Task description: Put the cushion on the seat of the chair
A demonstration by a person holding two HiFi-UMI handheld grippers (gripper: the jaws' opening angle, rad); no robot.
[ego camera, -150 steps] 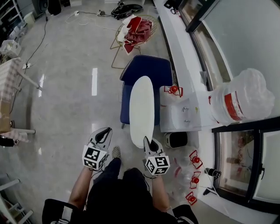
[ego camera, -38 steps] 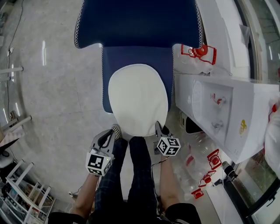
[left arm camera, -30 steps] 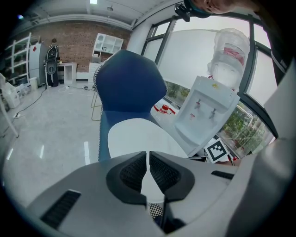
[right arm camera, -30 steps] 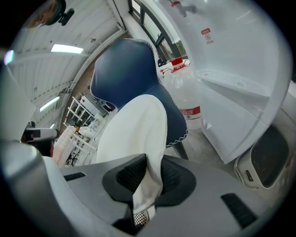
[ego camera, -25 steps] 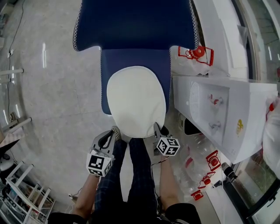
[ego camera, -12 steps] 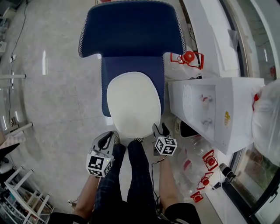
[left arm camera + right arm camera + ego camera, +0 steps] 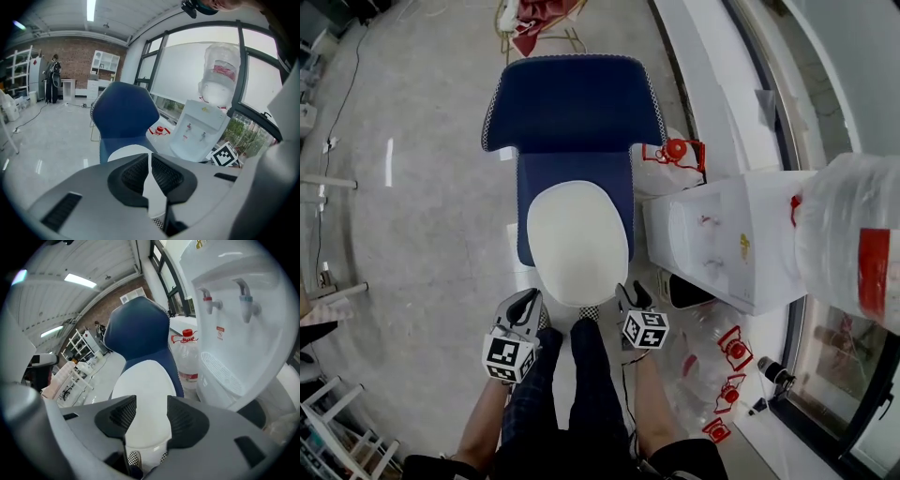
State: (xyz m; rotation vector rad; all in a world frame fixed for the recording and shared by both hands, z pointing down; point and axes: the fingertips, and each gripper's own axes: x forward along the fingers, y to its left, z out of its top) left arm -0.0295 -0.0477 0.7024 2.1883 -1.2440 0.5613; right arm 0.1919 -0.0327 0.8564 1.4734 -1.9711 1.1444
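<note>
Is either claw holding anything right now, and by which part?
Nothing is held. The right claw, just opened, and the shut left claw are empty; the cushion lies free on the chair seat.

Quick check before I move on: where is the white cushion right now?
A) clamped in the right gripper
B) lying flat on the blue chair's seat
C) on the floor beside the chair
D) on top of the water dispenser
B: the white cushion lies flat on the seat of the blue chair; the right gripper has just been opening its jaws, which stand apart and press on nothing.
</note>
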